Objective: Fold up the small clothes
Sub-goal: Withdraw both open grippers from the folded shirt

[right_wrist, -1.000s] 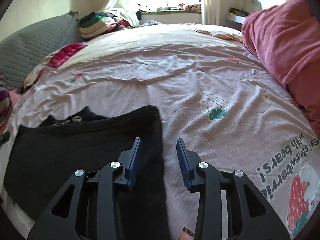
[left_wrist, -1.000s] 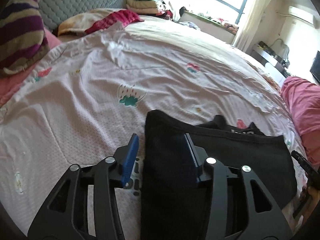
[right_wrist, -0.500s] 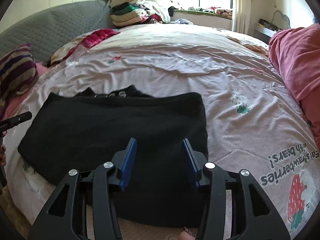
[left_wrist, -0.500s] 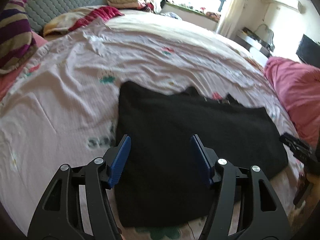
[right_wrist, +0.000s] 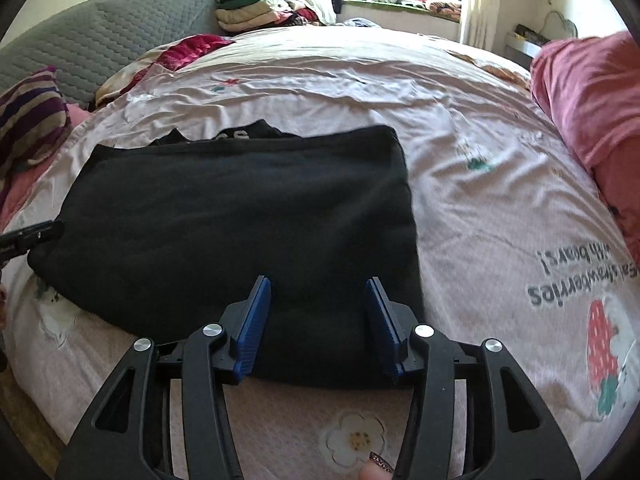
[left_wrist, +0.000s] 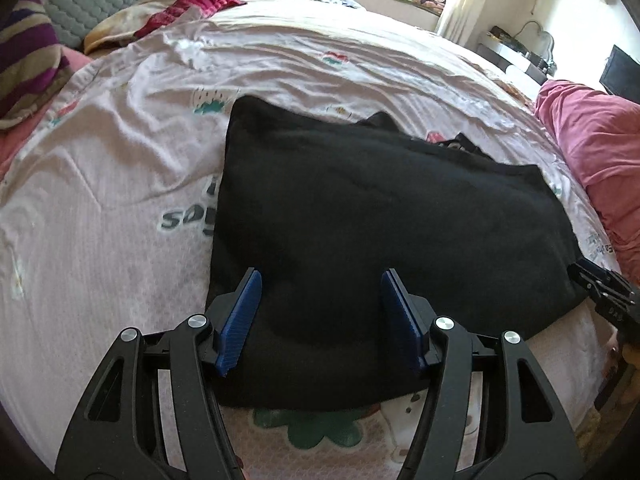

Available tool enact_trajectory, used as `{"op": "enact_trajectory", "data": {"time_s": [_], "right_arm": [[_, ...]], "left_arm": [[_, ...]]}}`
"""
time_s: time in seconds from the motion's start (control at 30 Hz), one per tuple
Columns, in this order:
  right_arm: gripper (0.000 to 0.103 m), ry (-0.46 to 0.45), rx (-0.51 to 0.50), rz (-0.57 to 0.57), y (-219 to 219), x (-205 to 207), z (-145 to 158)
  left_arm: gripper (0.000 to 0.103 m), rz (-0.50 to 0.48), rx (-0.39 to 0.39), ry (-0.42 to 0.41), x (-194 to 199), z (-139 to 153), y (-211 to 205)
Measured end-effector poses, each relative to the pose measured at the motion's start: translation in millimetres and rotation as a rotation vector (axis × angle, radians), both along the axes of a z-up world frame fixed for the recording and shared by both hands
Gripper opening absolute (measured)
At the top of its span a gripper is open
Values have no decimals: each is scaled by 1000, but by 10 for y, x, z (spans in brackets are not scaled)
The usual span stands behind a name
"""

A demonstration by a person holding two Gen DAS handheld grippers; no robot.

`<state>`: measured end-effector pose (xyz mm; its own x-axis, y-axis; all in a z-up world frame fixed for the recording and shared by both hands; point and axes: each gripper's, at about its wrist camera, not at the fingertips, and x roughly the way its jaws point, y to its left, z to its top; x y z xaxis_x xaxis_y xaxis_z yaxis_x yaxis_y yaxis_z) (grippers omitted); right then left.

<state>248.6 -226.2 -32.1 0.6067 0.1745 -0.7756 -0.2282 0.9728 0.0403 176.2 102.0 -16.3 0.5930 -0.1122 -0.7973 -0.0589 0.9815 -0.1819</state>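
Though already doubled into a flat rectangle, black garment (left_wrist: 360, 220) judged partly folded: at least one further fold across the long side left, printed collar edge poking out at far side. Lay on pink printed bedsheet (left_wrist: 120, 200) near bed's front edge, long axis running left to right across both views. Left tongs (left_wrist: 318, 316) parted, empty, over near left portion; right tongs (right_wrist: 318, 320) opening, nothing gripped, over near right portion. Beyond: striped pillow (right_wrist: 32, 120), red blanket (right_wrist: 592, 100), stacked clothes (right_wrist: 252, 10).
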Motion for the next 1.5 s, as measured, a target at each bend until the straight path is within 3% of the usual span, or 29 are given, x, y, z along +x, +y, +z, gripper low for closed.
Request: {"op": "enact_trajectory", "data": {"time_s": [0.3,0.57,0.7,0.73,0.8,0.87,0.93,1.07,1.13,1.3,1.5], "right_arm": [[50,-3,-18,3,-33,-148,-88],[52,8,57,-13,-115,-208,-33],[64,-8,111,-19,-142,-276,40],[71,-19,114,-20,-138,-299,65],[74,-39,102,-20,-107,-329,108],[74,-59,94,-16,-78,-345,141],[84,-73,95,-17,-65,-357,164],[87,-100,73,-17,-14,-358,202],[96,-121,50,-30,19,-356,224],[96,-158,28,-9,110,-365,269],[98,-195,21,32,266,-386,322]], "left_arm": [[55,9,42,-11,-139,-53,-45],[55,5,21,-22,-234,-22,9],[61,-2,-4,-25,-267,30,39],[64,-5,-11,-33,-282,65,57],[75,-11,-7,-52,-307,136,81],[75,5,18,-81,-346,204,124],[75,17,6,-92,-364,233,172],[82,22,12,-89,-365,240,207],[86,22,26,-88,-368,242,207],[93,29,27,-92,-373,254,222],[93,41,23,-104,-383,281,280]]}}
